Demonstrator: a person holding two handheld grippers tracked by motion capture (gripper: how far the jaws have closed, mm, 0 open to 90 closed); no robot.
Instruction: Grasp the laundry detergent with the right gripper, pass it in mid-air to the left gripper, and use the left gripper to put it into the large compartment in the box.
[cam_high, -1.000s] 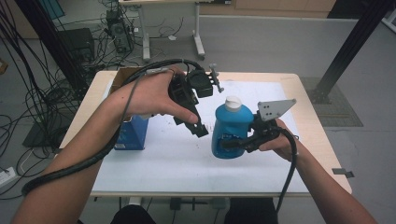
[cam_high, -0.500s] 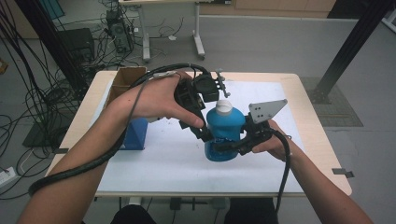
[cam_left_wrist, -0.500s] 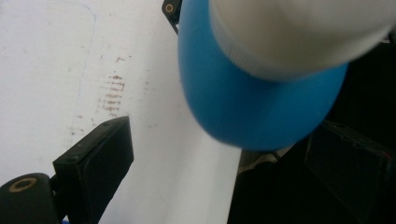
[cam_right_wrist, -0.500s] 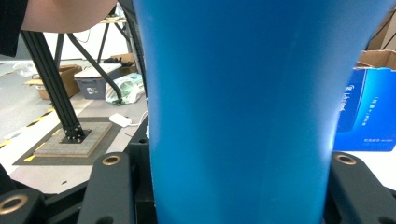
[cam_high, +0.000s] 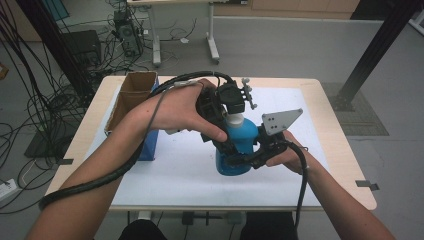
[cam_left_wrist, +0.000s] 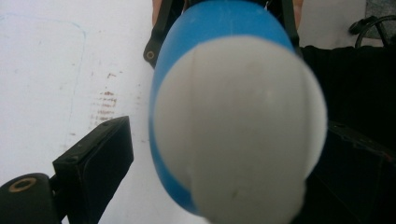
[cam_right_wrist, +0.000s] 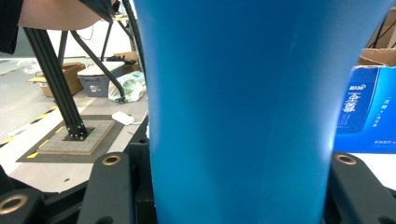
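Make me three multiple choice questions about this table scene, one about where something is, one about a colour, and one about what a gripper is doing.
1. Where is the open box?
A. At the table's left edge
B. At the table's right edge
C. On the floor

2. What colour is the bottle's cap?
A. Red
B. White
C. Black

3. What is the right gripper doing?
A. Hanging open over the box
B. Lying on the table
C. Clamping the bottle's body

Answers: 1 A, the high view shows the box left of the bottle. 2 B, the left gripper view looks straight onto a white cap. 3 C, its jaws press both sides of the blue body in the right gripper view.
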